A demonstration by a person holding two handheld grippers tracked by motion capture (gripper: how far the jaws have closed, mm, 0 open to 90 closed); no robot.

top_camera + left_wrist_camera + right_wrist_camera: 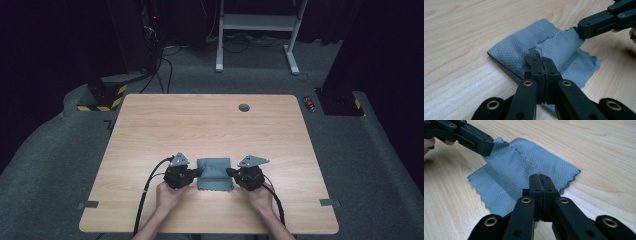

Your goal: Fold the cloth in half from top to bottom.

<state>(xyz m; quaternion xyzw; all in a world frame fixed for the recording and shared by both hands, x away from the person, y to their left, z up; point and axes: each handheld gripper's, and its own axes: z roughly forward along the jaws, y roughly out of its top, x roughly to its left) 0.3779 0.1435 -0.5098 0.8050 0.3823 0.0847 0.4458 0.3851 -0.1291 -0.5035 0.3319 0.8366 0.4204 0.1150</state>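
High view: a small grey-blue square cloth with a diamond weave and scalloped edges (215,174) lies on the pale wooden bench (210,125), close to the person's edge and well short of the round grey cable grommet (244,107) at the far side. The left gripper (198,172) meets the cloth's left edge and the right gripper (230,171) its right edge, each held in a hand (169,195) that comes in from below.

Left gripper view: the left gripper (541,60) has its black jaws pressed together on a raised fold of the cloth (519,50), pinching the fabric at its frayed hem. Beyond that fold, the right gripper (580,30) clamps the cloth's opposite corner, lifting it off the bench (461,37).

Right gripper view: the right gripper (540,178) is likewise pressed shut, its tips over the near edge of the cloth (544,162); the fabric between them is hidden by the jaws. Past the cloth, the left gripper (489,148) bites the far corner, and a stitched ridge runs across the cloth between the two.
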